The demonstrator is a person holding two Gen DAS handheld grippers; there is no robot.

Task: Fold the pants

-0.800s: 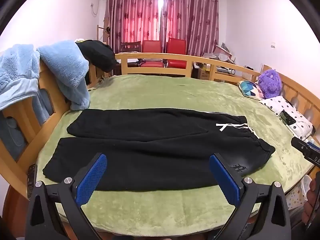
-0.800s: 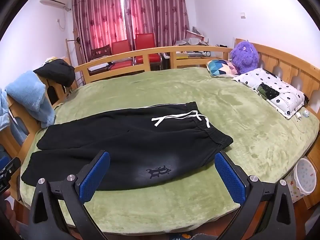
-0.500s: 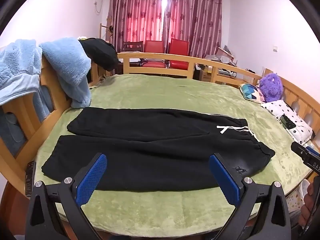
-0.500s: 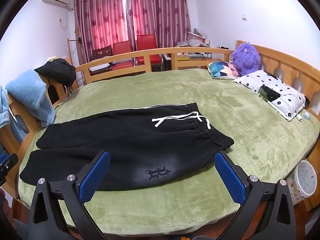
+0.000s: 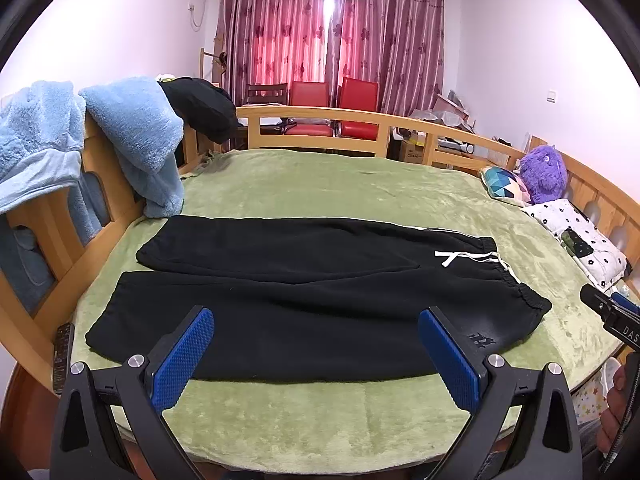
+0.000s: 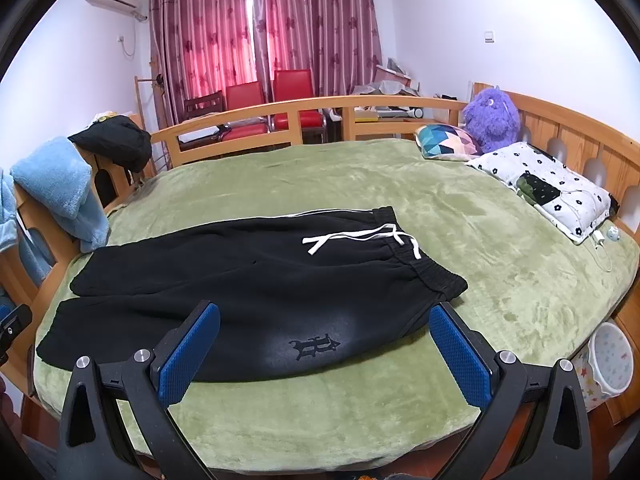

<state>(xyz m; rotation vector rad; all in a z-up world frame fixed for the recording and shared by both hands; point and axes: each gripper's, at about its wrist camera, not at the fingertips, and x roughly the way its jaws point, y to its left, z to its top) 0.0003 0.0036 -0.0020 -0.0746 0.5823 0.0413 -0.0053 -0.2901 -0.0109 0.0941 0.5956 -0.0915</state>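
Note:
Black pants (image 5: 312,292) lie flat and spread out on the green bed cover, legs to the left and waistband with a white drawstring (image 5: 464,257) to the right. They also show in the right wrist view (image 6: 256,280), with a logo (image 6: 314,346) near the front edge. My left gripper (image 5: 316,344) is open and empty, held above the near edge of the bed in front of the legs. My right gripper (image 6: 324,344) is open and empty, held in front of the hip and waistband part.
The green bed cover (image 6: 460,208) lies inside a wooden bed frame (image 5: 316,114). Blue fleece clothes (image 5: 132,136) and a black garment (image 5: 200,106) hang on the left rail. Pillows (image 6: 548,184) and a purple plush toy (image 6: 492,118) lie at the right. A remote (image 5: 63,350) lies at the left edge.
Both grippers have drawn back and risen slightly, so the pants sit a little farther off in both views. The pants have not moved. Both grippers stay open.

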